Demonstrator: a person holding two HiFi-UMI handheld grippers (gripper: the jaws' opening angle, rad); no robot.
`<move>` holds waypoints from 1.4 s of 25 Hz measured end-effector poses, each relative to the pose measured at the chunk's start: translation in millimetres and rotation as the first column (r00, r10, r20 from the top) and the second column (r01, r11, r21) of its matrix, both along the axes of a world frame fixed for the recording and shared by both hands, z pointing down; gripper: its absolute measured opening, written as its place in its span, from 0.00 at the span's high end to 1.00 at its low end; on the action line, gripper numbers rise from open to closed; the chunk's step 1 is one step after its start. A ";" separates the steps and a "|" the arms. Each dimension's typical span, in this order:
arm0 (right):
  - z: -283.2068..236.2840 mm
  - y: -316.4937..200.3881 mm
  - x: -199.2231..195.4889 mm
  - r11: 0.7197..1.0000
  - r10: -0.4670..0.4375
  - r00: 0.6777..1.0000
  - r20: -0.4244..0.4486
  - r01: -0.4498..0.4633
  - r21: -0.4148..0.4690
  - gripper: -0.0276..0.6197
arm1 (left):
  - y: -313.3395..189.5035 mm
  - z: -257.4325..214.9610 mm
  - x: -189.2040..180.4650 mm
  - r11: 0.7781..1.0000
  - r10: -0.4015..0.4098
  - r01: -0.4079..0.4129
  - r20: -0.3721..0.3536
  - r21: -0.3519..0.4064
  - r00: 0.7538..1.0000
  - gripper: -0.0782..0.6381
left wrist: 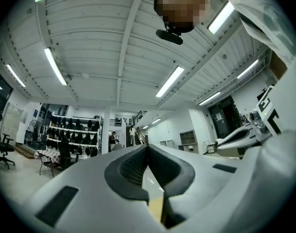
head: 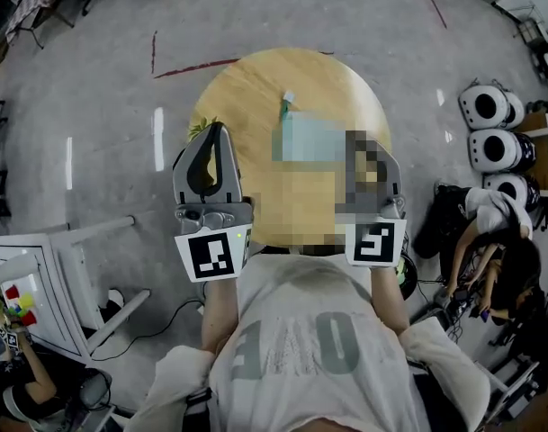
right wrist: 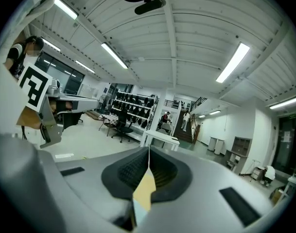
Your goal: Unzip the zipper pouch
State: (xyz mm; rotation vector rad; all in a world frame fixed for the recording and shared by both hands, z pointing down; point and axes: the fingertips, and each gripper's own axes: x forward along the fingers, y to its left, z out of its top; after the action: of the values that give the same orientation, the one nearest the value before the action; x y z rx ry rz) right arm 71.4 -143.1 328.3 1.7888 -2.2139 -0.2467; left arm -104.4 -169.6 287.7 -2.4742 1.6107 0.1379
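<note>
A pale blue zipper pouch (head: 297,121) lies on the round wooden table (head: 247,88), partly under a mosaic patch; its green zipper end (head: 284,108) points to the far side. My left gripper (head: 217,129) is held up over the table's left edge, jaws shut and empty. My right gripper (head: 363,149) is raised over the table's right side, just right of the pouch. In the left gripper view the left gripper (left wrist: 148,147) points out into the room, pads together. The right gripper (right wrist: 148,149) in its own view is likewise shut, with only table wood showing beneath.
A white frame stand (head: 53,273) sits on the floor at the left. White rounded machines (head: 489,124) stand at the right, and a seated person (head: 498,250) is beside them. A black cable (head: 166,318) runs over the grey floor near my feet.
</note>
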 end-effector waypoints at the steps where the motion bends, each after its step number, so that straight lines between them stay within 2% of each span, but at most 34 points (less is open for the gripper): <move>1: 2.2 -0.7 2.4 1.000 0.000 1.000 0.004 0.000 -0.003 0.91 | -0.9 1.4 2.9 1.000 -0.002 0.002 0.000 -0.002 1.000 0.85; 14: 15.1 -5.2 -5.4 0.997 -0.074 0.997 0.027 0.074 -0.013 0.91 | 5.4 0.6 -0.8 0.998 -0.062 0.062 -0.005 0.000 0.998 0.85; 18: 25.1 -8.1 -17.4 0.988 -0.138 0.990 -0.014 0.136 -0.070 0.89 | 7.9 3.7 -2.5 0.998 -0.070 0.070 0.004 -0.004 0.998 0.85; 20: 34.6 -9.5 -25.2 0.980 -0.167 0.985 -0.035 0.162 -0.119 0.72 | 8.1 3.7 -4.4 0.997 -0.074 0.074 0.005 -0.005 0.997 0.85; 23: 55.1 -9.6 -39.9 0.957 -0.241 0.962 -0.132 0.213 -0.196 0.61 | 8.4 5.4 -9.5 0.996 -0.088 0.087 -0.002 -0.012 0.996 0.85; 25: 75.4 -8.6 -53.6 0.941 -0.290 0.938 -0.189 0.243 -0.237 0.56 | 9.6 9.2 -14.3 0.995 -0.099 0.099 -0.008 -0.021 0.995 0.85; 27: 98.9 -8.3 -67.4 0.921 -0.350 0.895 -0.277 0.275 -0.276 0.55 | 10.7 14.6 -18.6 0.993 -0.110 0.110 -0.015 -0.037 0.994 0.85; 31: 158.5 -6.6 -87.0 0.870 -0.466 0.775 -0.427 0.312 -0.383 0.54 | 12.0 24.4 -23.4 0.991 -0.122 0.120 -0.021 -0.060 0.992 0.85; 35: 218.4 -2.7 -94.8 0.812 -0.560 0.656 -0.505 0.314 -0.492 0.54 | 14.4 31.1 -28.6 0.988 -0.140 0.138 -0.021 -0.076 0.990 0.85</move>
State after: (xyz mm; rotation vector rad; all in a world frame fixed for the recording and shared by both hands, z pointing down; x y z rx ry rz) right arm -23.4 -145.8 546.7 0.7564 -1.9652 -0.4327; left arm -133.1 -155.1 318.8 -2.4127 1.8244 0.0920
